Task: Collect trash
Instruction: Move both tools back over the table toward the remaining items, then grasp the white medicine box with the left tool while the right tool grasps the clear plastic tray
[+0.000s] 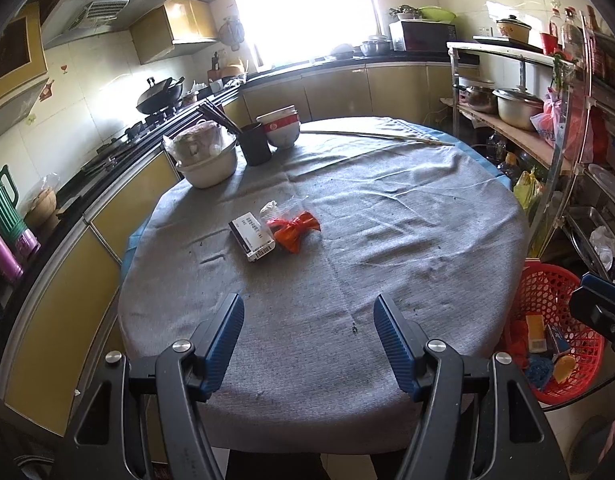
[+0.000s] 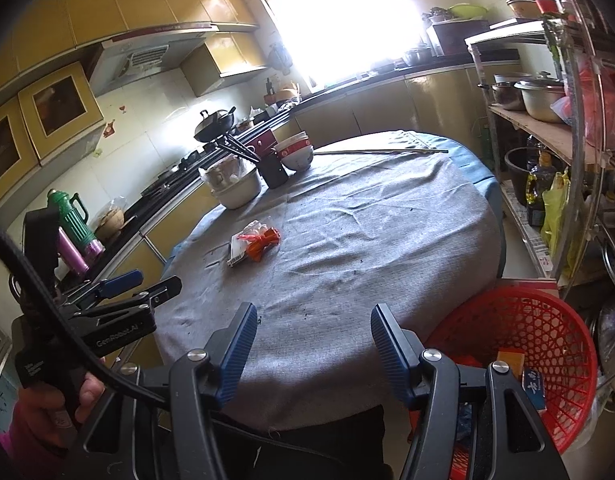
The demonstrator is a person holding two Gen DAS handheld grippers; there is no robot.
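Trash lies together near the middle of the grey-clothed round table: a small white box with a barcode, a crumpled orange-red wrapper and a clear plastic scrap. The same pile shows in the right wrist view, box and wrapper. My left gripper hovers open over the near table edge, nothing between its fingers, well short of the pile. My right gripper is also open and empty at the near edge. The left gripper appears at left there, held by a hand.
A red mesh basket with boxes and wrappers inside stands on the floor right of the table. At the table's far side stand a metal bowl, a black cup, stacked bowls and a long stick. Shelves crowd the right.
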